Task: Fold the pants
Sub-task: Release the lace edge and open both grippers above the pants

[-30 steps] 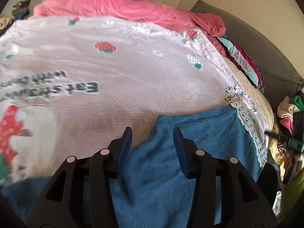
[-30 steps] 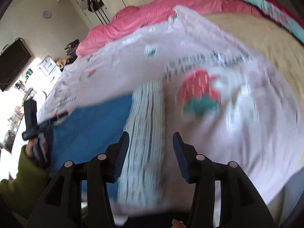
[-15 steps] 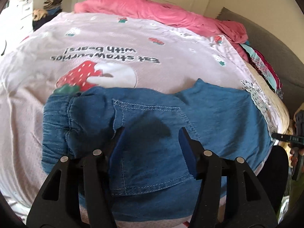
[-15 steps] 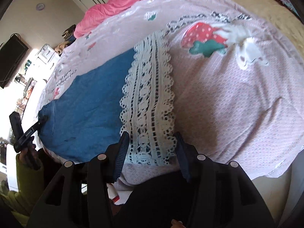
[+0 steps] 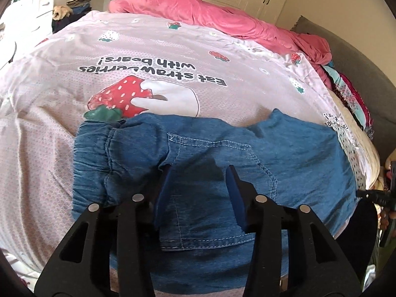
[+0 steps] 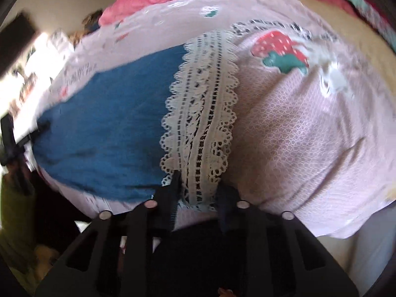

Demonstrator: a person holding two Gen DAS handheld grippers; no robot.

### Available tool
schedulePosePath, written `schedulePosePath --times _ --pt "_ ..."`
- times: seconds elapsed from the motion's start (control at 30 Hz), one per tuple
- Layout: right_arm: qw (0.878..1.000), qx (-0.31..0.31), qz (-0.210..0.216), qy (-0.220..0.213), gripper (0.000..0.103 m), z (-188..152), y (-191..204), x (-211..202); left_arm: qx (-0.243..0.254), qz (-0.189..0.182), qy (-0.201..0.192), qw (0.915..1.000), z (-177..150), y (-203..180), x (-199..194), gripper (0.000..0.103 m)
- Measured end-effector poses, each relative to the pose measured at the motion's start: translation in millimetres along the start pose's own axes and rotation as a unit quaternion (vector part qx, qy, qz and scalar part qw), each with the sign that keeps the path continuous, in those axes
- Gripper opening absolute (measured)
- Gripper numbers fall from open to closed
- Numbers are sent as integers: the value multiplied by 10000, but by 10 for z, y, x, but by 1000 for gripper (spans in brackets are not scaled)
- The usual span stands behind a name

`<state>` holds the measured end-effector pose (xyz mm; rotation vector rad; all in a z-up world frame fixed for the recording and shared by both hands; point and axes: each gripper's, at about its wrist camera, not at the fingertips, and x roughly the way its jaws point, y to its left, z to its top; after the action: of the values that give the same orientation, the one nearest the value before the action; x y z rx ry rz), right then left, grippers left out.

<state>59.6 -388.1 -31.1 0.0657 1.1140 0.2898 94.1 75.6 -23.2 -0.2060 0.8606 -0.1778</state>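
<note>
Blue denim pants (image 5: 198,163) lie flat near the front edge of the bed, elastic waistband to the left, a back pocket facing up. Their legs end in a white lace hem (image 6: 203,113), seen in the right wrist view beside the blue cloth (image 6: 109,133). My left gripper (image 5: 198,193) is open and empty, hovering just above the pocket area. My right gripper (image 6: 198,188) is open, its blue fingers either side of the near end of the lace hem, not closed on it. The right wrist view is blurred.
The pants rest on a pink strawberry-print bedspread (image 5: 148,69). A pink quilt (image 5: 198,12) is bunched at the far side, clothes are stacked by the grey headboard (image 5: 346,94), and white wardrobes stand behind. The other gripper shows at the right edge (image 5: 381,195).
My left gripper pulled back and rose, so the whole pants came into view. My right gripper moved down and forward to the near end of the lace hem.
</note>
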Motion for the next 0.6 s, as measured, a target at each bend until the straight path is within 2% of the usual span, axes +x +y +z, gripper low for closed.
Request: schedulePosePath --times 0.07,0.13,0.2,0.33,0.47,0.53,0.6 --pt "9973 -578 -456 64 21 -69 156 -65 -13 0 -4 10000 0 20 -7 31" --pt "9931 -907 -741 92 21 -137 251 -100 -53 -29 -20 10000 5 47 -14 31" --pt "9925 -887 -829 150 23 -150 252 -46 -88 -57 -25 9999 6 65 -6 31" --pt "9957 -502 -745 245 28 -113 176 99 -51 -62 -16 10000 -1 60 -2 31" --pt "9977 -195 -643 128 39 -143 72 -29 -32 -141 -46 9999 -5 62 -6 33" --pt "9970 -47 -768 -6 61 -175 21 -140 83 -128 -60 9999 -16 14 -20 38" --pt "9952 31 -964 -151 62 -206 0 -240 237 -57 -63 9997 -27 -50 -34 43"
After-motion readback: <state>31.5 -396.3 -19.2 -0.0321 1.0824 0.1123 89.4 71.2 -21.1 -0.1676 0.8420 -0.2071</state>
